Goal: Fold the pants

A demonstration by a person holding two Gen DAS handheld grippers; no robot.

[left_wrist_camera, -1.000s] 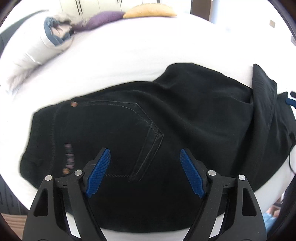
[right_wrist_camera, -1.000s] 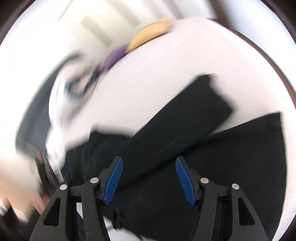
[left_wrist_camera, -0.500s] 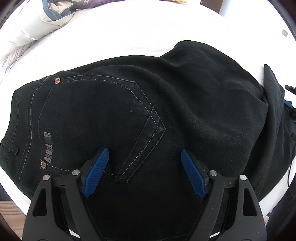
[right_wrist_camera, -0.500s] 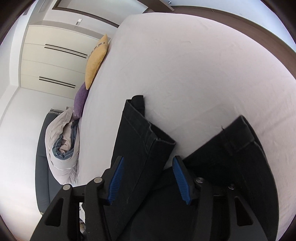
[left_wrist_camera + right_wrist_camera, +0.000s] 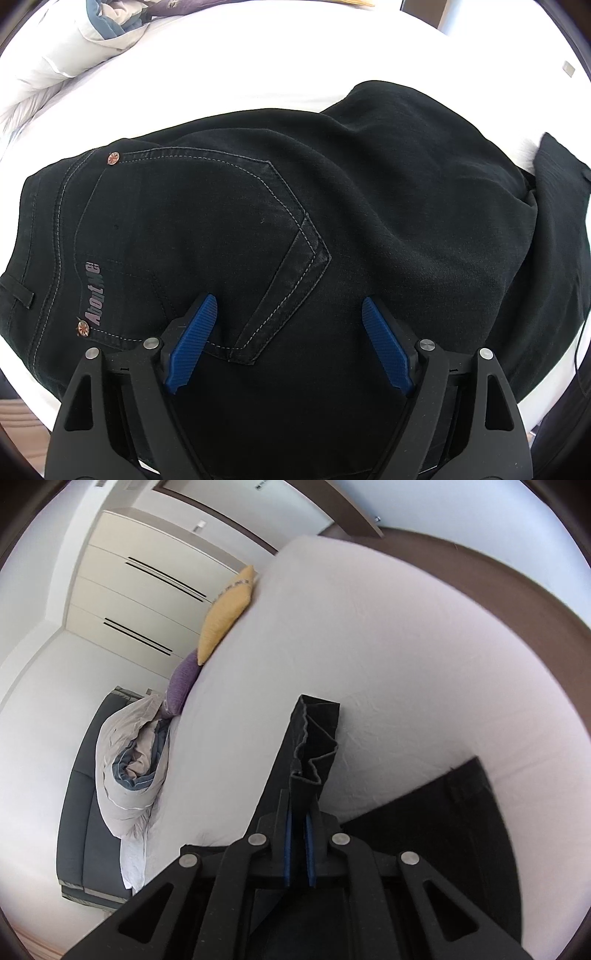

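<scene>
Pinching a leg hem (image 5: pixel 314 738) of the pants (image 5: pixel 332 221) in my right tongs (image 5: pixel 299 845), I have its jaws closed flat on the cloth so the bunched cuff stands up past the fingertips, clear of the bed (image 5: pixel 406 664). I judge this grip is there to carry that leg end across for a fold. My left tongs (image 5: pixel 286 343) hang wide open over the seat of the pants, one blue pad on each side of the back pocket (image 5: pixel 207 236), gripping nothing; whether a pad touches the denim I cannot tell. Placed there, they could pin the waist end while the leg travels. The pants lie spread on the white sheet near me, waistband to the left and legs running off right, with the other leg end (image 5: pixel 454 819) flat at the near right of the right view. Far off along the bed's edge sit a yellow pillow (image 5: pixel 227 609) and a purple pillow (image 5: pixel 183 686), with a rolled duvet (image 5: pixel 125 771) nearer left. No containers show in either view, so nothing is held in any.
</scene>
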